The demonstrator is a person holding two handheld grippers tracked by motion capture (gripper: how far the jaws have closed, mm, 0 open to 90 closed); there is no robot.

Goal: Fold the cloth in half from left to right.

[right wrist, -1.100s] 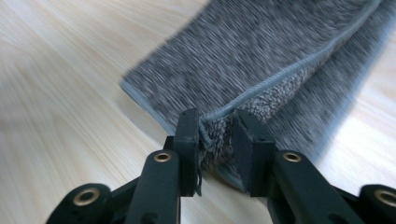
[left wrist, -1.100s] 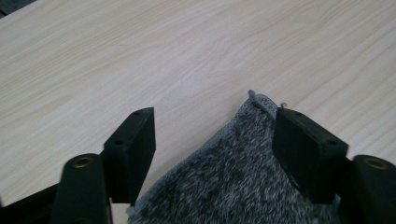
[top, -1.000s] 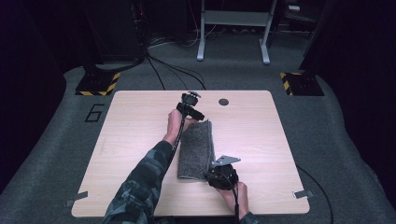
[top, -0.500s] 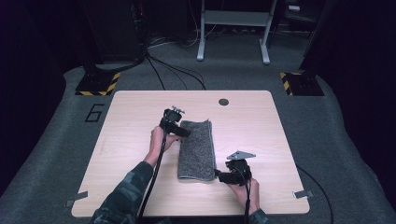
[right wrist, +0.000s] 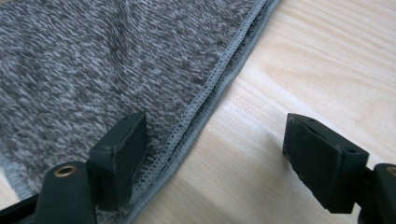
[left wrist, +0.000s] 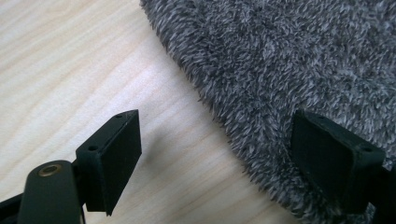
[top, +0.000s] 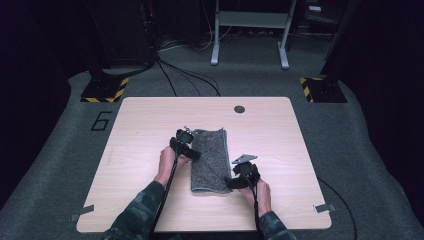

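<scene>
Left gripper [top: 192, 153] wide open at our folded grey towel [top: 209, 160], right gripper [top: 231, 183] jaws just opening over its stitched edge, nothing held, wooden table [top: 280, 135] underneath

A single large digit "6" [top: 101, 120] is marked in dark lines on the grey floor mat [top: 60, 165], just off the wooden table's [top: 150, 115] far left corner, at about ten o'clock from the table's centre in the high view. No other text, label or brand can be read anywhere.
</scene>
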